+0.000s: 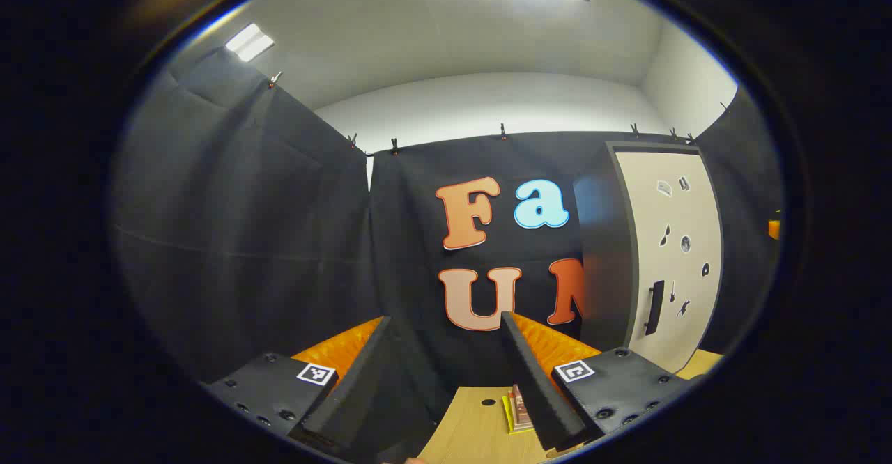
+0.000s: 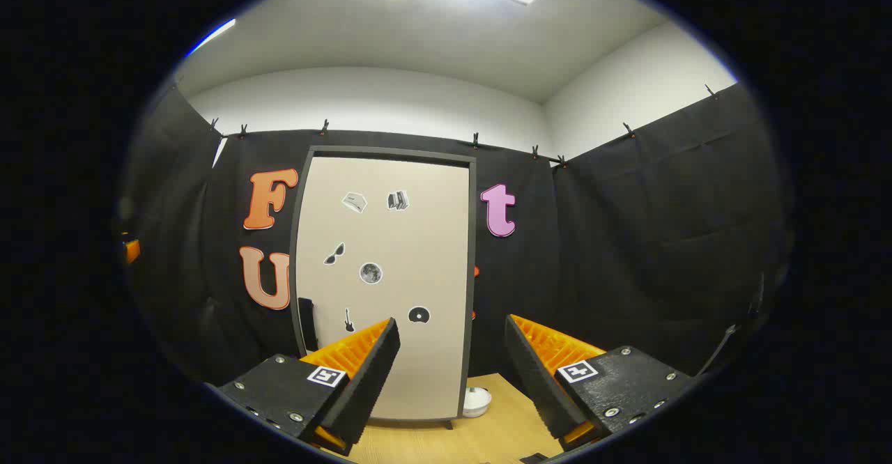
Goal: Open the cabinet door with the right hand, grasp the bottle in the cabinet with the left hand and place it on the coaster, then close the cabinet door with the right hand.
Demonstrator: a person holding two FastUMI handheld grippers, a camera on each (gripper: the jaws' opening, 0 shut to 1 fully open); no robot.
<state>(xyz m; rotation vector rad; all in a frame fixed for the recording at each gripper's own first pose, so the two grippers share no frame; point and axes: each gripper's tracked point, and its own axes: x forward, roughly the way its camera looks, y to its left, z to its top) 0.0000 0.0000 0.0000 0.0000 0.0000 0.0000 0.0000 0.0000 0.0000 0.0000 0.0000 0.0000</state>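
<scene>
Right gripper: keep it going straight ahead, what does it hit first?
Probably the closed beige cabinet door with small stickers; the open tongs point at its right edge, so depth unclear, it might graze past into the black cloth wall.

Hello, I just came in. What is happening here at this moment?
A person holds a hand-held gripper in each hand inside a booth, facing a small cabinet on a wooden table. The cabinet door is shut, with its dark handle untouched. The right hand-held gripper is open and empty, pointed at the door. The left hand-held gripper is also open and empty, off to the cabinet's side. Nothing has been grasped yet.
</scene>
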